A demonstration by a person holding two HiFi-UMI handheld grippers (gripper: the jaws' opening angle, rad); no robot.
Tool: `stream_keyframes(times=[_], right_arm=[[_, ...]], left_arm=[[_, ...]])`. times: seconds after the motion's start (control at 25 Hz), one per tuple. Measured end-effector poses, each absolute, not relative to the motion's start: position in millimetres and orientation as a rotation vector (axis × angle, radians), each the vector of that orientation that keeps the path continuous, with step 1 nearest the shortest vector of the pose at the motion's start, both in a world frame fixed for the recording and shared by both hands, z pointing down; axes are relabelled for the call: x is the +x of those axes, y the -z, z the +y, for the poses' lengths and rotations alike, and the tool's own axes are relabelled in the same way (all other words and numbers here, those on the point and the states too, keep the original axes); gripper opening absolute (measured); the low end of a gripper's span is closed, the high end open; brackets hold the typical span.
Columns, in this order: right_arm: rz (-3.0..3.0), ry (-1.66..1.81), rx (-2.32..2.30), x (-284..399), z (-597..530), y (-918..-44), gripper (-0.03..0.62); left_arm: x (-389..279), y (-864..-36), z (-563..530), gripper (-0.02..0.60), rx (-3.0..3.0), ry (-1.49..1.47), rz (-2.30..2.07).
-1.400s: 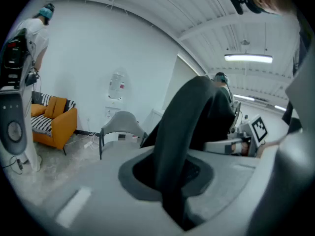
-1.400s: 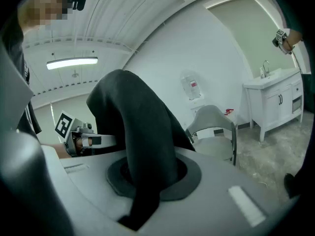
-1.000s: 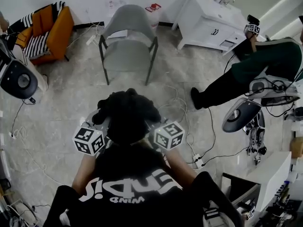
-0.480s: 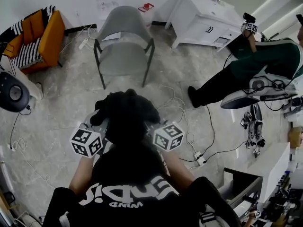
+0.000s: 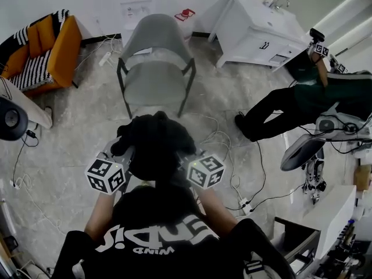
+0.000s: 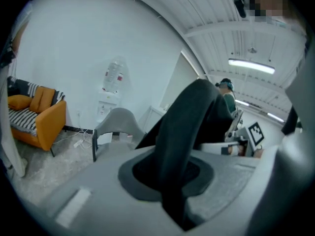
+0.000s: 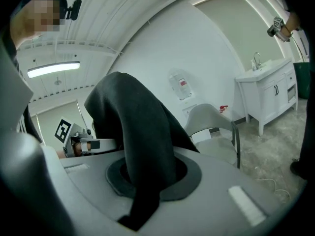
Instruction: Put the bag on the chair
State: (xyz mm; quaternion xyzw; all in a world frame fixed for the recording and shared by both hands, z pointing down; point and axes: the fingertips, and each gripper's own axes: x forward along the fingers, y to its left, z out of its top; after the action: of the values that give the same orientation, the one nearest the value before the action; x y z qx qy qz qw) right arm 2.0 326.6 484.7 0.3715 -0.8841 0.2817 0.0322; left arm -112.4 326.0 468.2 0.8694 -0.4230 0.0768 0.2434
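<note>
Fingers (image 6: 93, 195) of our left gripper (image 6: 173, 200) are closed on a band of black fabric from the bag (image 5: 156, 144). Our right gripper (image 7: 142, 200) pinches another band of it the same way. In each gripper view the dark cloth rises out of the grip and drapes over. From the head view, we hold the bag up between the two marker cubes, off the floor (image 5: 87, 127). The grey chair (image 5: 154, 86) stands at 12 o'clock from the bag, near it but not touching, and its seat is bare. An orange armchair (image 5: 55, 48) sits at 10 o'clock, a white cabinet (image 5: 256, 31) at 1 o'clock and a seated person (image 5: 314, 97) at 3 o'clock. Cables (image 5: 224, 141) trail across the floor beside our right gripper.
</note>
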Motion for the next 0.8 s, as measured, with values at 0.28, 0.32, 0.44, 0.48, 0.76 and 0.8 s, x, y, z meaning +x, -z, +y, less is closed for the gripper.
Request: stream_keyframes(times=[0.28, 0.32, 0.44, 0.48, 0.76, 0.8], right_arm=[[-2.739, -0.879, 1.103, 4, 245, -478, 0.034], [-2.74, -0.88, 1.095, 5, 234, -477, 0.034], [-2.746, -0.878, 1.067, 9, 200, -473, 0.034], [-2.747, -0.874, 1.059, 12, 189, -472, 0.034], [-2.745, -0.868, 1.021, 27, 123, -472, 0.034], [-2.743, -0.869, 1.01, 30, 113, -472, 0.034]], left_arm=[[-110, -462, 247, 0.043, 2.354, -0.221, -1.187], [-110, -461, 237, 0.043, 2.347, -0.221, -1.195], [-105, -456, 206, 0.043, 2.333, -0.22, -1.219], [-102, -455, 195, 0.043, 2.33, -0.218, -1.226], [-85, -457, 132, 0.043, 2.315, -0.231, -1.282], [-83, -457, 122, 0.043, 2.307, -0.223, -1.289]])
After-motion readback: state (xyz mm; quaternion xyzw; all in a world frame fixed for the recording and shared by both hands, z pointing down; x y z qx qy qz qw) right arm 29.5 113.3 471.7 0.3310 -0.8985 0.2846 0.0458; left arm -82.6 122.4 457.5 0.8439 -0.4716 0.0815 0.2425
